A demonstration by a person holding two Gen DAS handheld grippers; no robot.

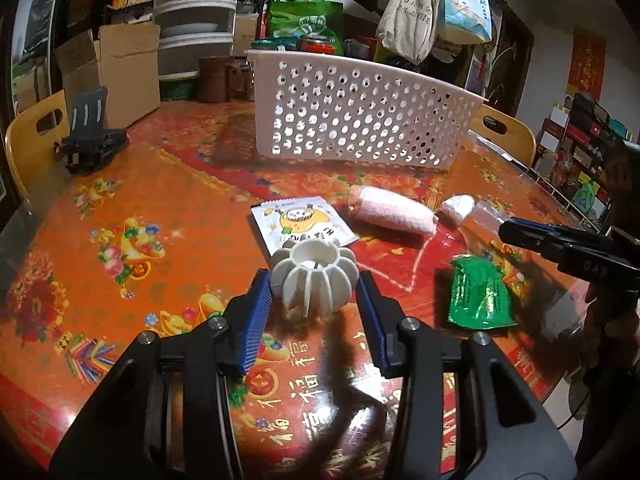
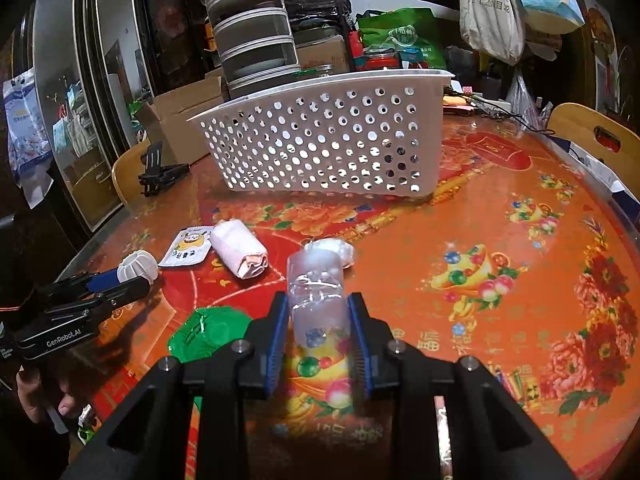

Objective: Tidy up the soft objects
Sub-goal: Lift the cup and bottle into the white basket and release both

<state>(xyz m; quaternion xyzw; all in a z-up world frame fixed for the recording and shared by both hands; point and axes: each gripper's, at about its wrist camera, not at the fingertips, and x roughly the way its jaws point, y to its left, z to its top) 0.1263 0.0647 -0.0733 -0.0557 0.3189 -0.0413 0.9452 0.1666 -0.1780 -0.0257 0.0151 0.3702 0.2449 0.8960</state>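
Here the left tongs (image 1: 314, 286) stand wide, straddling a white ribbed ball (image 1: 314, 276) at lower centre of the left view; left pad touching or nearly so, right pad apart. The right tongs (image 2: 318, 312) look closed on a clear plastic bottle (image 2: 316, 292), long axis running straight away along the fingers toward the white basket (image 2: 320, 136) at upper centre. Judgement: the basket lies directly ahead of both tongs, across the table (image 2: 500, 220); the left needs closing first.
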